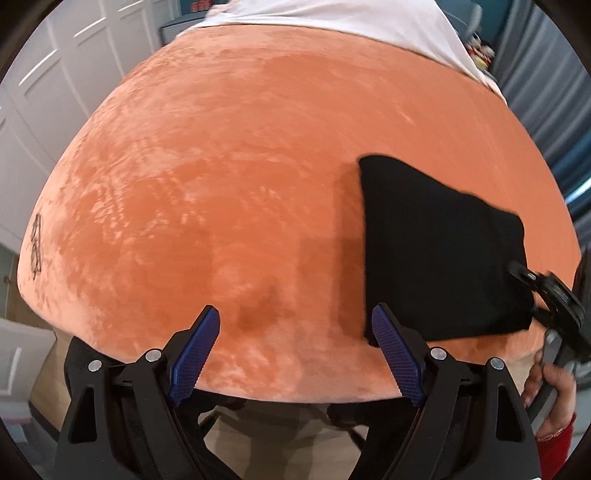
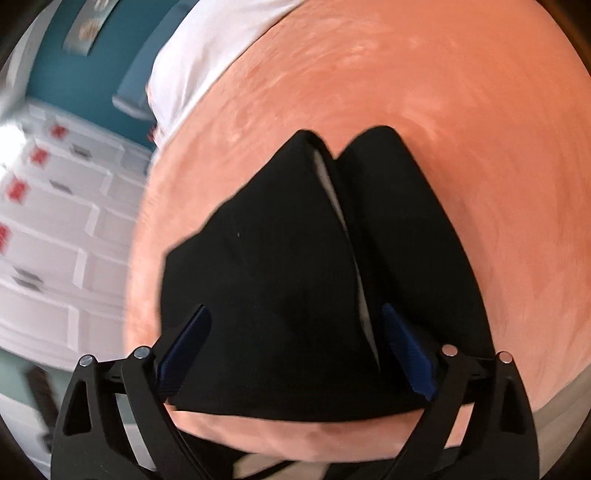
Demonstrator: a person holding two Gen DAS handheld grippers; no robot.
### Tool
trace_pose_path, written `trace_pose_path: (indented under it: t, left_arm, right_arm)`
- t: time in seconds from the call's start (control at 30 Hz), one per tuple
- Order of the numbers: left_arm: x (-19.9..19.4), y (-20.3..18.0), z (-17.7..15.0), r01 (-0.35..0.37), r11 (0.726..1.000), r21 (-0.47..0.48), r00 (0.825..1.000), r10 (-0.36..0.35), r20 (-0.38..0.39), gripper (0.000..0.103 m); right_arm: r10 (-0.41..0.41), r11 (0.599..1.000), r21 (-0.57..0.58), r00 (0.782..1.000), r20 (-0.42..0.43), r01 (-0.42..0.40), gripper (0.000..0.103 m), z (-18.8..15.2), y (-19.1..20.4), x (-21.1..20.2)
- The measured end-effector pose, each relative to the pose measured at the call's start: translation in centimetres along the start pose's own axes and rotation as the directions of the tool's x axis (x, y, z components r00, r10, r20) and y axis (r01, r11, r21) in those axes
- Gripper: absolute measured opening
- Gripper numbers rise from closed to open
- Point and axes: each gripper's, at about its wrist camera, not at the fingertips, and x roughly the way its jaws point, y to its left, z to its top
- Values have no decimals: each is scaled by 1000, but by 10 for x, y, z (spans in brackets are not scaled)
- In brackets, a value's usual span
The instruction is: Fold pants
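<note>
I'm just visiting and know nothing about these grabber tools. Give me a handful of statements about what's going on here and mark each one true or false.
1. The black pants lie folded on an orange plush blanket. True.
2. The left gripper is clamped on the pants. False: its jaws stand open over bare blanket, beside the pants.
3. The right gripper has its jaws spread wide above the pants. True.
4. The pants are bright red. False: they are black.
5. A white sheet shows beyond the blanket's far edge. True.
</note>
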Motion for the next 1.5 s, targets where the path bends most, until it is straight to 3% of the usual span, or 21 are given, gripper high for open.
trace_pose_path:
  t: [0.03, 0.07, 0.13, 0.27, 0.33, 0.37, 0.43, 0.47, 0.53, 0.6, 0.77, 0.97, 1.0, 1.07, 1.13, 1.23, 1.3, 1.4, 1.43, 1.47, 1.5]
  left_arm:
    - [0, -4, 0, 0, 1000, 14, 1000, 0, -1, 82]
    - [-1, -8, 0, -4, 1000, 26, 1000, 4, 0, 82]
    - [-4, -15, 0, -20, 998, 56, 1000, 19, 17, 82]
    - [-4, -23, 1, -32, 996, 86, 999, 29, 44, 87]
    - [8, -28, 1, -21, 996, 90, 1000, 20, 16, 87]
    - [15, -31, 1, -15, 996, 93, 1000, 16, -8, 87]
    - [23, -36, 3, 2, 994, 108, 999, 3, -46, 87]
    - [21, -37, 4, -1, 994, 107, 999, 5, -38, 87]
    - [19, -33, 6, -11, 996, 85, 1000, 12, -10, 87]
    - [22, -31, 9, -8, 999, 53, 1000, 9, -18, 87]
    - [30, -28, 14, 31, 1000, -5, 997, -31, -66, 87]
    - [29, -34, 9, -11, 998, 60, 999, 14, -49, 87]
    - [29, -34, 10, -15, 998, 58, 999, 18, -49, 87]
    - [31, -33, 13, -10, 999, 46, 998, 12, -56, 87]
    - [32, -34, 16, 1, 999, 39, 998, 1, -58, 87]
    - [30, -37, 21, 13, 999, 45, 999, -11, -43, 87]
    - [35, -39, 22, 24, 999, 39, 999, -22, -46, 87]
    - [48, -45, 23, 49, 999, 22, 996, -47, -81, 87]
    - [53, -47, 25, 62, 998, 16, 993, -60, -105, 87]
    - [54, -48, 26, 71, 997, 16, 992, -69, -108, 87]
    - [53, -48, 27, 74, 997, 17, 992, -72, -104, 87]
  right_arm:
    - [-52, 997, -59, 999, 0, 52, 50, 0, 10, 0]
    - [-62, 994, -87, 998, -5, 61, 32, 3, 15, -5]
    - [-11, 997, -82, 1000, 22, 12, 30, 7, 25, -22]
    - [-47, 987, -144, 984, 172, 73, 20, 9, 35, -90]
    - [-125, 981, -125, 976, 180, 149, 23, 13, 12, -97]
    - [-203, 967, -132, 972, 120, 218, 37, 16, -12, -78]
    - [-335, 942, -49, 940, -57, 333, 46, 11, -61, -41]
    - [-237, 970, 48, 971, -32, 238, 46, 7, -70, -51]
    - [-124, 987, 111, 990, 67, 116, 48, 1, -68, -78]
    - [-118, 992, 65, 982, 150, 109, 63, 0, -49, -100]
    - [-45, 997, -59, 994, 97, 51, 82, 15, -11, -74]
    - [-96, 991, -96, 995, -10, 95, 82, 25, -1, 6]
    - [-104, 988, -117, 995, -6, 103, 76, 24, 5, 9]
    - [-127, 970, -212, 992, -13, 122, 30, 20, 30, 15]
    - [-84, 964, -252, 996, 2, 82, 24, 19, 48, 0]
    - [-81, 948, -296, 988, 134, 118, 23, 29, 63, -61]
    - [-79, 952, -281, 985, 153, 120, 23, 36, 54, -83]
    - [-225, 931, -280, 972, 62, 233, 29, 43, 10, -49]
    - [-312, 918, -268, 949, -37, 292, 43, 37, -17, -17]
    - [-311, 931, -224, 948, -75, 287, 52, 34, -31, -10]
    - [-257, 958, -147, 965, -53, 247, 53, 32, -39, -18]
